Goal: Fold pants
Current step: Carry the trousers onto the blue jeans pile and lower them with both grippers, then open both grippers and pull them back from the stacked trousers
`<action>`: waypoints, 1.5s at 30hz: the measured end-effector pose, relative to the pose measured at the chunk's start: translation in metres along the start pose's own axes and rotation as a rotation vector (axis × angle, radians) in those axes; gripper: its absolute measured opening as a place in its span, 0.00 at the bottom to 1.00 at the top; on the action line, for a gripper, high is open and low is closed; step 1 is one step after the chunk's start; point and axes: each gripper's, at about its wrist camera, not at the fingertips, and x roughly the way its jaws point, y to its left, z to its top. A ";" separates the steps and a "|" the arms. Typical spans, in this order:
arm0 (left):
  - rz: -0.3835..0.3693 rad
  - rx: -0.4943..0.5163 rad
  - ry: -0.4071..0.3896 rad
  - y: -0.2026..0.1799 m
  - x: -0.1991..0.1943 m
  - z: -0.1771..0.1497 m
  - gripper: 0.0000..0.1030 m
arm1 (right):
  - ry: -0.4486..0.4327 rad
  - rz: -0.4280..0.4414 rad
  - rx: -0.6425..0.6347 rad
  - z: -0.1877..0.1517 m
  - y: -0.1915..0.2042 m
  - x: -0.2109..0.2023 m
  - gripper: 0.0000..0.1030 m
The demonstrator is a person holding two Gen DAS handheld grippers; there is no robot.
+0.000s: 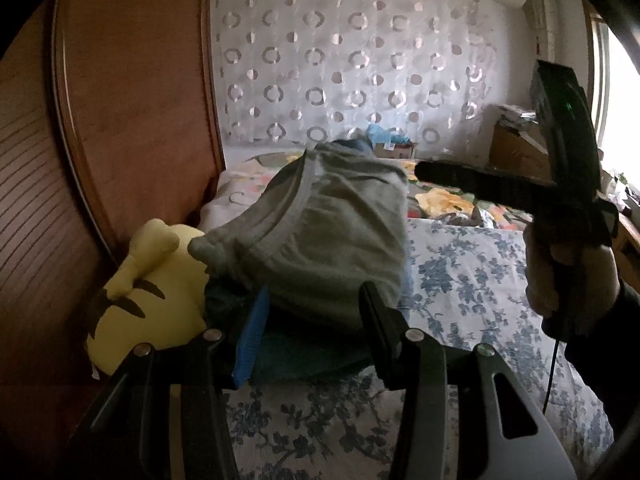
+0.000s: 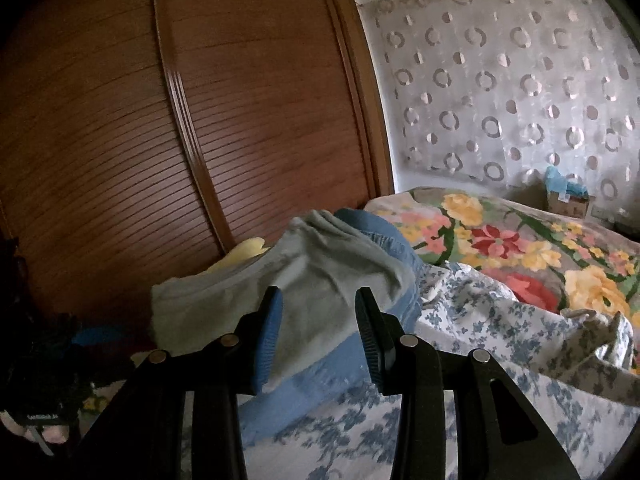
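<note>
The grey pants (image 1: 320, 232), soft, light and limp, are lying heaped on the bed (image 1: 460, 280) at 12 o'clock of both spread, empty grippers (image 1: 308, 320) (image 2: 318, 332), best pinched at the waistband.

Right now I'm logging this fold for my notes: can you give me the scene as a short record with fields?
surface: bed with blue floral sheet
garment: grey-green pants bunched on blue clothes
beside pile: yellow plush toy
backdrop: wooden wardrobe
left gripper: open, empty, before the pile
right gripper: open, empty
</note>
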 end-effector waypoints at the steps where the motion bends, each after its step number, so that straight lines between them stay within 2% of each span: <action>1: -0.001 0.004 -0.004 0.000 -0.003 0.000 0.46 | -0.002 -0.003 0.000 -0.003 0.003 -0.006 0.38; 5: -0.023 0.015 -0.002 -0.003 -0.013 0.000 0.48 | -0.010 -0.007 0.004 -0.015 0.014 -0.027 0.38; 6: -0.028 0.019 0.002 -0.004 -0.014 0.000 0.52 | -0.012 -0.010 0.003 -0.017 0.016 -0.033 0.38; 7: -0.030 0.023 0.004 -0.006 -0.015 -0.001 0.63 | -0.014 -0.013 0.004 -0.018 0.018 -0.037 0.38; 9: -0.041 0.028 -0.004 -0.009 -0.021 -0.003 0.79 | -0.018 -0.011 0.006 -0.021 0.021 -0.046 0.38; 13: -0.047 0.035 -0.021 -0.015 -0.030 -0.005 0.87 | -0.023 -0.010 0.008 -0.031 0.028 -0.060 0.38; 19: -0.052 0.020 -0.099 -0.019 -0.052 -0.007 0.88 | -0.034 -0.023 0.011 -0.041 0.037 -0.079 0.38; 28: -0.080 0.074 -0.135 -0.037 -0.077 -0.008 0.88 | -0.058 -0.062 0.025 -0.050 0.049 -0.108 0.38; 36: -0.129 0.069 -0.179 -0.055 -0.106 -0.012 0.88 | -0.089 -0.122 0.031 -0.062 0.069 -0.146 0.39; 40: -0.166 0.063 -0.175 -0.063 -0.114 -0.014 0.88 | -0.099 -0.158 0.033 -0.069 0.082 -0.163 0.39; 45: -0.207 0.063 -0.157 -0.075 -0.116 -0.020 0.88 | -0.102 -0.209 0.041 -0.082 0.095 -0.179 0.45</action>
